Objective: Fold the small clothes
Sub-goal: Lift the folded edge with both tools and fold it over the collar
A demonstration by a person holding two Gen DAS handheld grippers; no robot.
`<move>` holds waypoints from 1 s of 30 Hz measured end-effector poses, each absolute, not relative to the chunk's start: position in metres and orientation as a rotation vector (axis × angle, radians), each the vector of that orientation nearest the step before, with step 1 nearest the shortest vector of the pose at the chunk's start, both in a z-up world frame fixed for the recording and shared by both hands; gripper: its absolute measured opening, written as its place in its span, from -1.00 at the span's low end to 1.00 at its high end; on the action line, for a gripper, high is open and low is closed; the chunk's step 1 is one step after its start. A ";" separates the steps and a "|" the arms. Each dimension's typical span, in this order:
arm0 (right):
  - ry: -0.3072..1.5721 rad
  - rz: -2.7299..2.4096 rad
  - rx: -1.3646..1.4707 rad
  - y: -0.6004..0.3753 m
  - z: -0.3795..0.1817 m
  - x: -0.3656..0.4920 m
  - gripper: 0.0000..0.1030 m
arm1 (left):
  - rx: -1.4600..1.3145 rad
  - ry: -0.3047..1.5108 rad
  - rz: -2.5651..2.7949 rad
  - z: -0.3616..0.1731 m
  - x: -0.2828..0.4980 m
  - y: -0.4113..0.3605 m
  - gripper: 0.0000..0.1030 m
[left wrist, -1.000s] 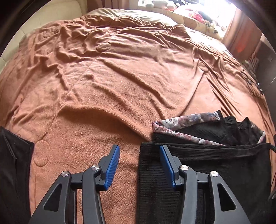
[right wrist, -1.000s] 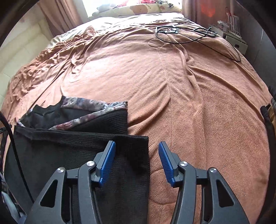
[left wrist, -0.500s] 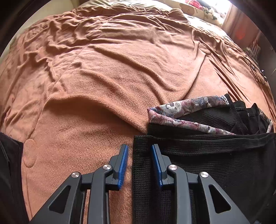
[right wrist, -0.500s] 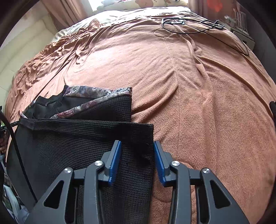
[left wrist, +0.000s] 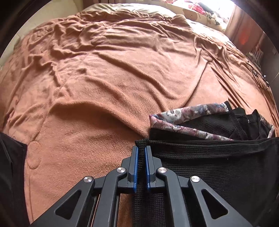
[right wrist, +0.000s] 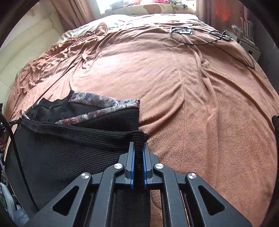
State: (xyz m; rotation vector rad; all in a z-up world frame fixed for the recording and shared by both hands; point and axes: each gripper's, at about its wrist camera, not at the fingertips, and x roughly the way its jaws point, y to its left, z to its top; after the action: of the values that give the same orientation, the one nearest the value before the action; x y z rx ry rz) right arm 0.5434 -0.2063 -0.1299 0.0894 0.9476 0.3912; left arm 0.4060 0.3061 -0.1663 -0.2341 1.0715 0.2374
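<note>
From the left wrist, the left tool (left wrist: 141, 148) has its blue pads (left wrist: 135, 167) pinched onto the near left corner of the black knit garment (left wrist: 209, 167), with a narrow strip of the fabric squeezed between them and the corner's tip poking out just past the fingertips. The garment spreads away to the right of that tool across the brown blanket (left wrist: 108, 75) that covers the bed, its ribbed hem running level from the pinched corner. Beyond the hem lies a folded part of the same piece, showing a floral lining (left wrist: 188, 111) turned outward, touching the blanket. At the far left edge a dark cloth (left wrist: 10, 165) hangs, too cropped to identify. From the right wrist, the right tool (right wrist: 138, 145) likewise clamps the garment (right wrist: 69, 153), here at the near right corner, with a bunched fold of knit standing up between its blue pads (right wrist: 132, 165). The hem stretches leftward from the grip, sagging slightly, and the floral lining (right wrist: 104, 104) shows behind it. Farther up the blanket (right wrist: 191, 90), well apart from the garment, lies a loose black cable (right wrist: 200, 36) near the pillows (right wrist: 157, 7).
</note>
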 end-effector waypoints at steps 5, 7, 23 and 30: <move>0.895 0.380 0.086 -0.213 -0.108 0.529 -0.96 | -0.237 1.004 0.239 -0.136 0.395 0.307 -0.87; 0.873 0.381 0.082 -0.215 -0.097 0.524 -0.96 | -0.241 0.975 0.239 -0.121 0.392 0.308 -0.87; 0.789 0.346 0.097 -0.218 -0.060 0.534 -0.96 | -0.236 0.872 0.276 -0.071 0.425 0.315 -0.87; 0.881 0.318 0.070 -0.203 -0.097 0.577 -0.96 | -0.210 0.943 0.299 -0.120 0.464 0.317 -0.87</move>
State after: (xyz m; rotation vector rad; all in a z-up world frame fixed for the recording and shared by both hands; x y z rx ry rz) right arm 0.5773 -0.2032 -0.0966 0.0701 0.8815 0.3182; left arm 0.4636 0.3167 -0.1205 -0.2104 0.9431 0.2991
